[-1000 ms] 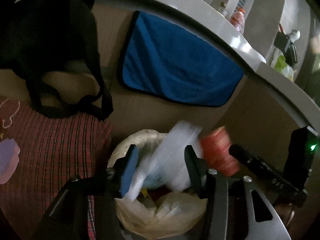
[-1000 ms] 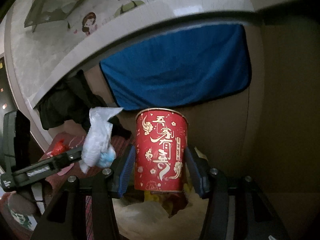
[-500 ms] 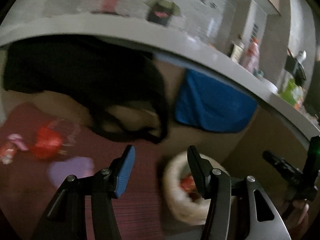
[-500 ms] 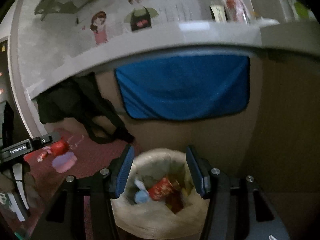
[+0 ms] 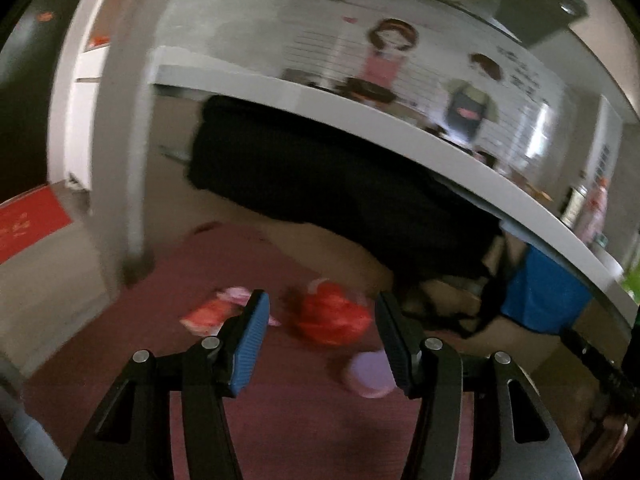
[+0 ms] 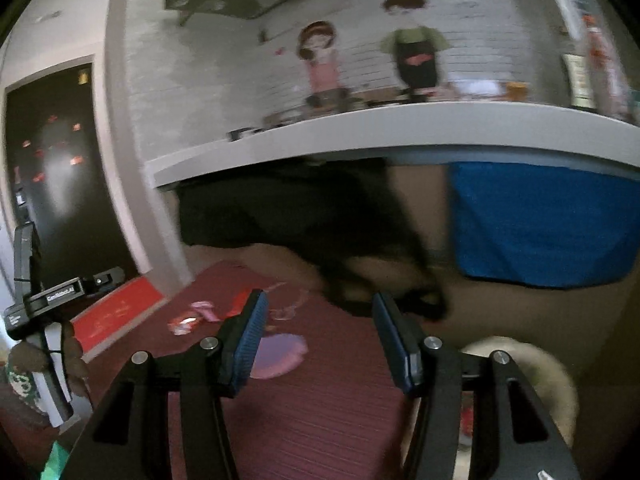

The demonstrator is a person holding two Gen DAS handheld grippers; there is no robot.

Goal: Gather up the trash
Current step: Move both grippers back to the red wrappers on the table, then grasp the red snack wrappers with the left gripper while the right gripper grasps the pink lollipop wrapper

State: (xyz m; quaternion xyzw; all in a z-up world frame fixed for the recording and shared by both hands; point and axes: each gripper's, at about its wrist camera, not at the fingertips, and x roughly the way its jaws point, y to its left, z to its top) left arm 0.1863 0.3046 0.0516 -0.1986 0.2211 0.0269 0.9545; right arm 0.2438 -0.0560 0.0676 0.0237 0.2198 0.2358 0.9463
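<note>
Both hand-held grippers, the left hand-held gripper (image 5: 320, 332) and the right hand-held gripper (image 6: 318, 330), now stand spread and empty, jaws just opened wider; the cup and bag have dropped into the trash bag (image 6: 532, 364) at lower right. Remaining: red wrapper (image 5: 334, 316), pink packet (image 5: 210, 314), purple lid (image 5: 366, 374) mid-frame on the maroon rug (image 5: 304, 420).
</note>
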